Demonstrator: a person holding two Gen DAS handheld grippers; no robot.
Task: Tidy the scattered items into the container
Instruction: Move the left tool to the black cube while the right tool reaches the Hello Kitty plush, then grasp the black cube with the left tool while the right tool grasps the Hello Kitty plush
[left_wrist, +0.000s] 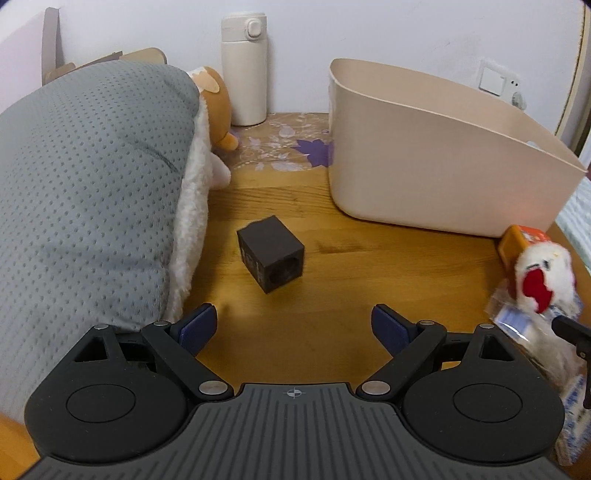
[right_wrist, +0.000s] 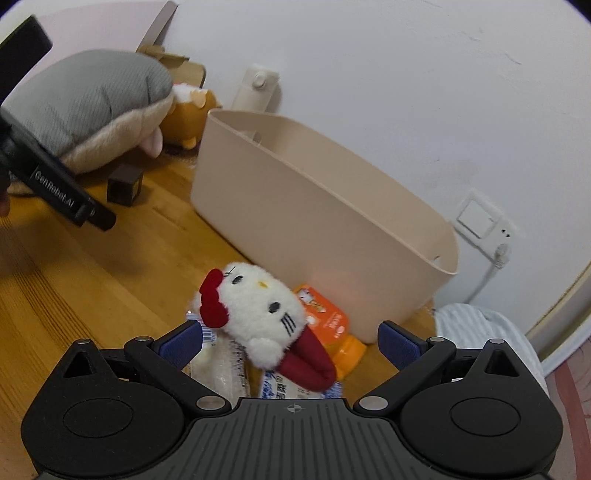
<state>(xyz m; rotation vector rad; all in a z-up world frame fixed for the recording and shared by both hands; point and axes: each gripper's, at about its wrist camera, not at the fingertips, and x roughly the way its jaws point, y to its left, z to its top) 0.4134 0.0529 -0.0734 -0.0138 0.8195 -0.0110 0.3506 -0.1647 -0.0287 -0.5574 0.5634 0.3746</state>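
Note:
A dark brown cube lies on the wooden table, just ahead of my open, empty left gripper; it also shows in the right wrist view. The beige container stands at the right rear, and in the right wrist view it is straight ahead. My right gripper is open around a white cat plush with a red bow, not touching it. The plush lies on clear printed packets beside an orange packet. The plush also shows in the left wrist view.
A big grey and white plush fills the left side, with a small orange bear plush behind it. A cream flask stands by the wall. A wall socket and striped cloth are at the right.

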